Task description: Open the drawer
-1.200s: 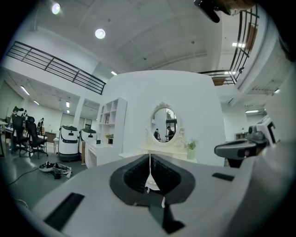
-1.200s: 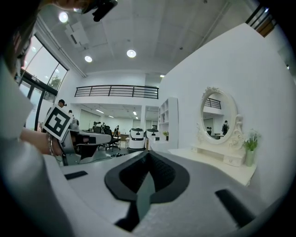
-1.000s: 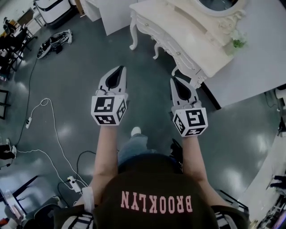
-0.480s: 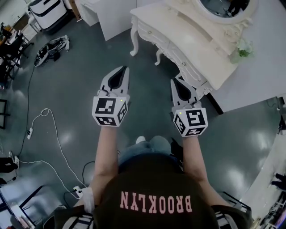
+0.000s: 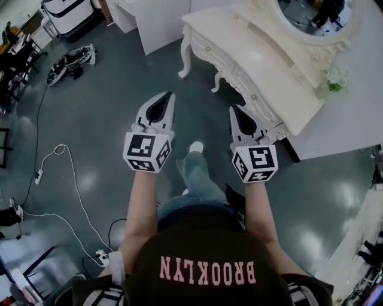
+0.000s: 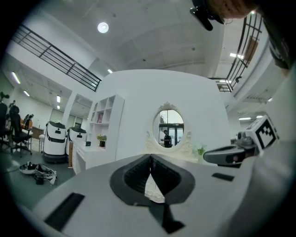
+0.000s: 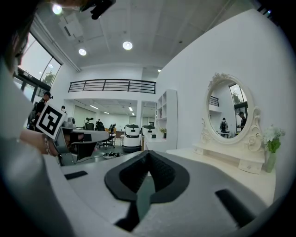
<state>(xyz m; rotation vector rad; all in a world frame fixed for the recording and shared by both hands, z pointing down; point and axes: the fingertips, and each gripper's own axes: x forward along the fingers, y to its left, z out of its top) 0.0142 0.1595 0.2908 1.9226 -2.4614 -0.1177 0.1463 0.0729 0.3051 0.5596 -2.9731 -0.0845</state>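
Holding left tongs (image 5: 169, 95) and right tongs (image 5: 233, 108) closed tight, empty, side by side, getting ready for grabbing. Aiming at drawer (image 5: 248, 89), sitting pushed in on white desk (image 5: 263, 54) front, near right tongs, not touching yet.

A glossy grey floor (image 5: 102, 113) meets white walls (image 6: 134, 92) under round ceiling lights (image 7: 127, 45).

Shiny grey floor (image 5: 96, 131), a white cable (image 5: 70, 170) snaking down the left, a power strip (image 5: 103, 258) near the bottom, some gadget (image 5: 70, 60) lying top left. The cream bench (image 5: 239, 45) stands on the floor, with a mirror (image 5: 311, 15) and flowers (image 5: 335, 80) on top.
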